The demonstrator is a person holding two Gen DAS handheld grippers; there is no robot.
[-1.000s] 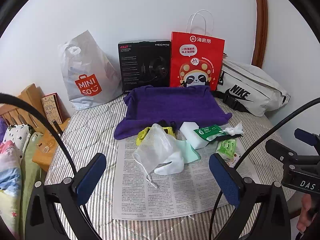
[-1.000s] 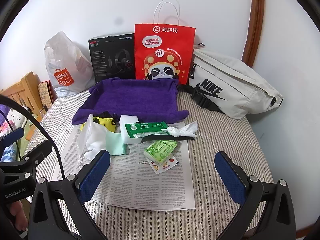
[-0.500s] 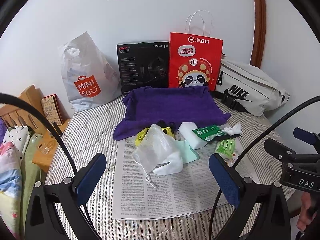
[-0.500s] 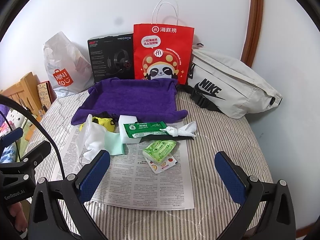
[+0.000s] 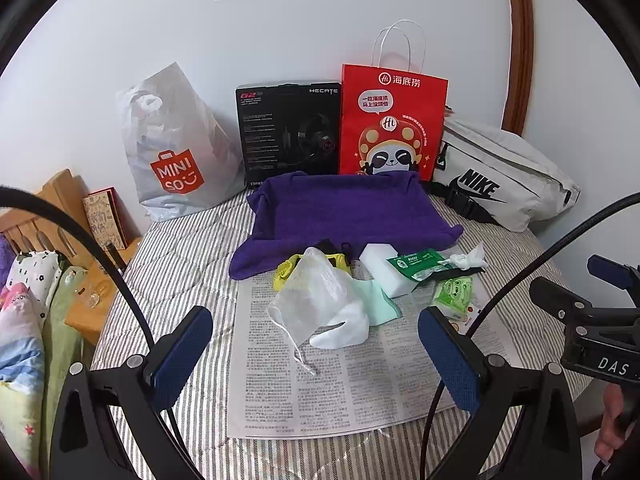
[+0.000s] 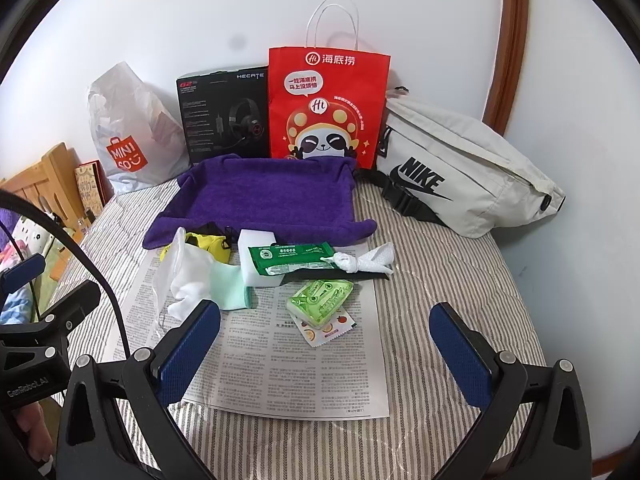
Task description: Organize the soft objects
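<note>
Striped bed (image 6: 440, 280) | left gripper (image 5: 316, 352), right gripper (image 6: 326, 344) agape, empty | step: approach | next: grasp near white sock (image 5: 340, 330)

- purple towel (image 6: 264, 196)
- red paper bag (image 6: 326, 104)
- grey-and-white striped bedcover (image 6: 440, 264)
- green wipes packet (image 6: 292, 258)
- mint cloth (image 6: 230, 288)
- blue pads (image 6: 188, 356)
- black box (image 6: 224, 112)
- off-white Nike bag (image 6: 464, 168)

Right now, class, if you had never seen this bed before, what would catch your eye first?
The bright red paper bag with a panda standing against the wall, between the black headset box and the white Nike bag. In front of it lies a purple towel, and nearer, small soft items clutter a newspaper.
</note>
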